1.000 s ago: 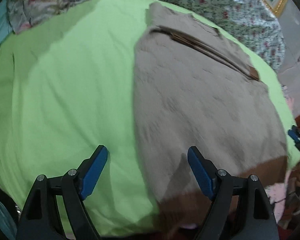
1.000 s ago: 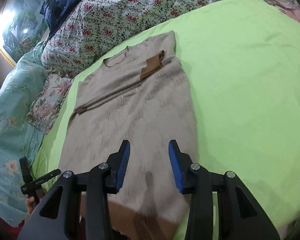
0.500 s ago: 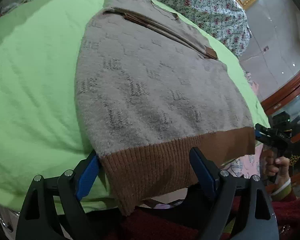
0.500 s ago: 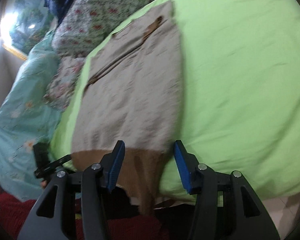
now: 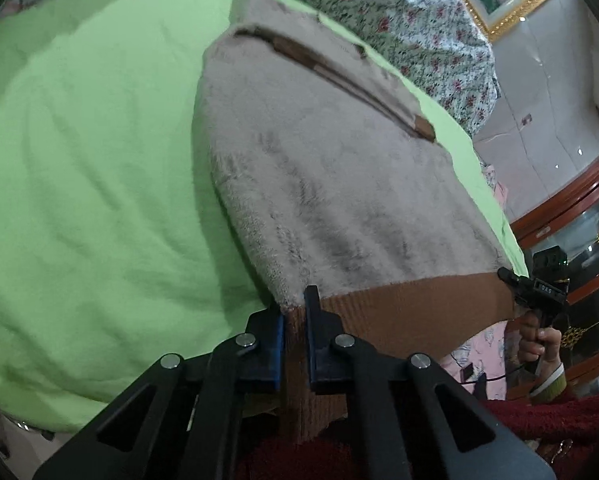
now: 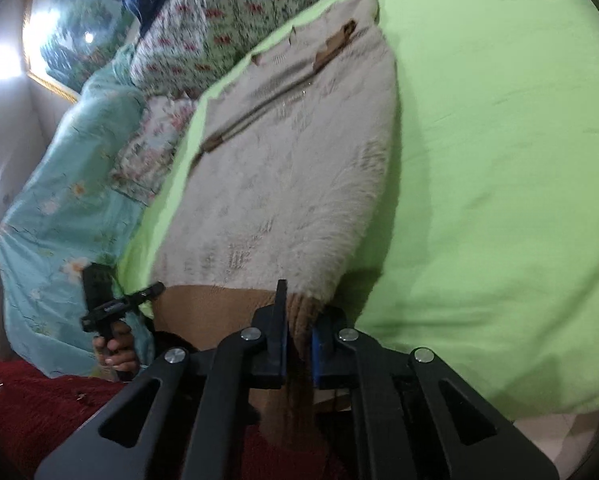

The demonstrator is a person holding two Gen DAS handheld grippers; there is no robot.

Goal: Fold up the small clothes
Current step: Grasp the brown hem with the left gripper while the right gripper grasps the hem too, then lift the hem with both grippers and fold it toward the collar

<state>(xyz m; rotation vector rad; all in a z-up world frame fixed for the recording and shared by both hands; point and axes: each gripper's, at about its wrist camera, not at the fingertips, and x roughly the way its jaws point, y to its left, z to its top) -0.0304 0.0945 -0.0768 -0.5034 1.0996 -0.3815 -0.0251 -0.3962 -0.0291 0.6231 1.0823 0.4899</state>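
The beige sweater (image 5: 339, 184) lies flat on the green bed sheet (image 5: 91, 184), stretching ahead of both grippers, its brown hem (image 5: 399, 304) hanging over the near bed edge. The left gripper (image 5: 295, 320) pinches the hem's left corner; the right gripper (image 6: 299, 320) pinches the opposite corner. Gripping both corners likely lets the hem be carried up toward the neckline in one even fold. A second ago both stood spread above the cloth; their jaws have just closed onto it.
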